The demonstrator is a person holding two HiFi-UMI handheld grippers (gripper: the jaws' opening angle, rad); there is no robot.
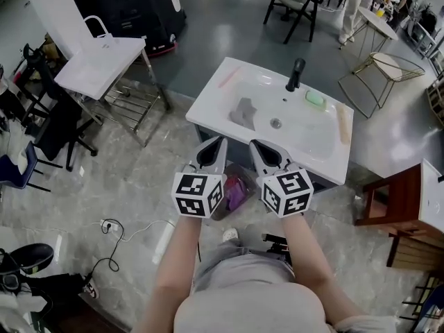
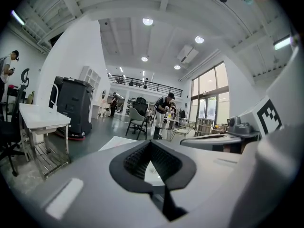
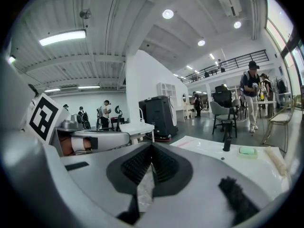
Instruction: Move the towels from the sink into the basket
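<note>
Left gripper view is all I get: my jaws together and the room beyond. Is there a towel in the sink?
Observer: Yes, one grey towel lies in the sink, left of the drain.
Operator: And where do I drop it?
Observer: In the basket, on the floor in front of the sink. It sits under the left gripper and the right gripper, with a purple cloth already inside.
Operator: Is the right gripper carrying anything?
Observer: No, its jaws are together and nothing is gripped.
</note>
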